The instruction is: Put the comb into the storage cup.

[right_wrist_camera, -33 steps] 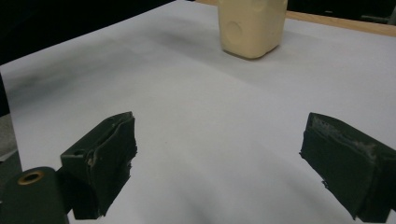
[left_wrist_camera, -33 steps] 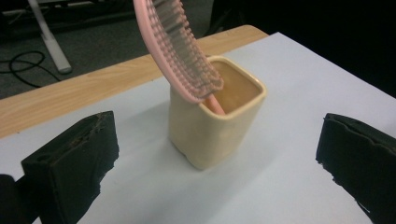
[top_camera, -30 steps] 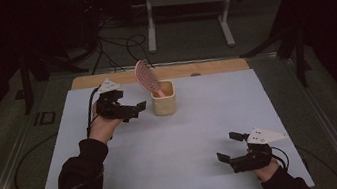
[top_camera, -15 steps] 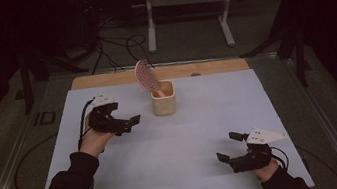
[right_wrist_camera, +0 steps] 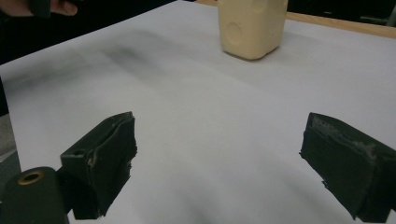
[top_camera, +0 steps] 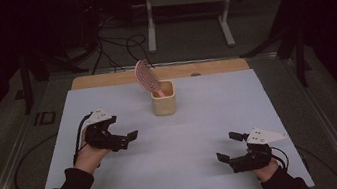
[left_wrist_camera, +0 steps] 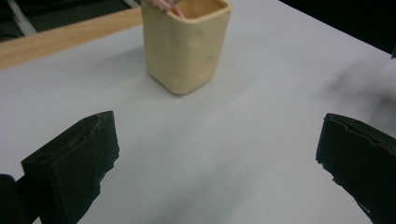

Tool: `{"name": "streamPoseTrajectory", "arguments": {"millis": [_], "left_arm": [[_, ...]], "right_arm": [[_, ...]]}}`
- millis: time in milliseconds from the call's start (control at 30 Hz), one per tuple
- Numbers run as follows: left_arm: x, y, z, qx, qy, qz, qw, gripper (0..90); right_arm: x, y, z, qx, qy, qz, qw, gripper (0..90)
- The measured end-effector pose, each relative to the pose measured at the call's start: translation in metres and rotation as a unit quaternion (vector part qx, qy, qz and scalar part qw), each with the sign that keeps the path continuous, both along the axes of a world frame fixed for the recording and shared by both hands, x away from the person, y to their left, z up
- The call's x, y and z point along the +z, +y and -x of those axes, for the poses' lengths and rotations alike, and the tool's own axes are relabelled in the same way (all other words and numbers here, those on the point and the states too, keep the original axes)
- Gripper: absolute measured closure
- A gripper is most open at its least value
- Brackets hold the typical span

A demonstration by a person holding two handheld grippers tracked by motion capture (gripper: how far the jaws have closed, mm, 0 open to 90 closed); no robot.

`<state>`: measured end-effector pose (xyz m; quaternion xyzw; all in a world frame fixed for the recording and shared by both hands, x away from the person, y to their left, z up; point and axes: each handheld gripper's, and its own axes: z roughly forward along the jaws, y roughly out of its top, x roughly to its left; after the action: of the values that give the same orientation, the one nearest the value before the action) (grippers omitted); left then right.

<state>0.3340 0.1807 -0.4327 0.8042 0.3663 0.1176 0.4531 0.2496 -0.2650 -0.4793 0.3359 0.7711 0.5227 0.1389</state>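
The worktop (top_camera: 270,109) carries a pale sheet that covers nearly all of it, leaving a strip of bare wood (top_camera: 103,80) along the far edge. Most of the sheet lies open: a broad stretch runs between the two hands, and more on either side of the cup. The near edge passes just under the person's forearms, and the left and right edges drop off to the dark floor, where cables trail.

A cream cup (top_camera: 163,98) stands upright toward the far middle of the sheet, just short of the wooden strip. A pink hairbrush (top_camera: 146,77) stands in it, handle down, its head leaning out over the rim toward the far left.

The left tongs (top_camera: 125,137) hang above the sheet at the left, well apart from the cup and pointed toward it; their jaws are spread wide with nothing between them, and in the left gripper view the cup (left_wrist_camera: 186,44) sits beyond the gap. The right tongs (top_camera: 229,146) hover low at the near right, far from the cup, jaws likewise wide apart and clamped on nothing; whether they touch the sheet is hard to tell in the dim light. The right gripper view shows the cup (right_wrist_camera: 252,27) far ahead.

No writing can be read on the cup or brush
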Motion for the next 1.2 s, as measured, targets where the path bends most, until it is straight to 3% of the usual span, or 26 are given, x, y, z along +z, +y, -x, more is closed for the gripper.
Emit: {"name": "streamPoseTrajectory", "arguments": {"millis": [367, 833, 1200], "left_arm": [[-0.025, 0.010, 0.019, -0.008, 0.013, 0.003, 0.9999, 0.1], [-0.045, 0.028, 0.046, -0.004, 0.018, -0.008, 0.9998, 0.1], [-0.061, 0.044, 0.071, 0.001, 0.030, -0.002, 0.9995, 0.1]], "right_arm": [[-0.001, -0.001, -0.001, 0.000, -0.001, 0.002, 1.0000, 9.8], [-0.001, 0.000, -0.001, 0.001, -0.001, 0.002, 1.0000, 9.8], [-0.001, 0.001, -0.001, 0.001, 0.000, 0.006, 1.0000, 9.8]]}}
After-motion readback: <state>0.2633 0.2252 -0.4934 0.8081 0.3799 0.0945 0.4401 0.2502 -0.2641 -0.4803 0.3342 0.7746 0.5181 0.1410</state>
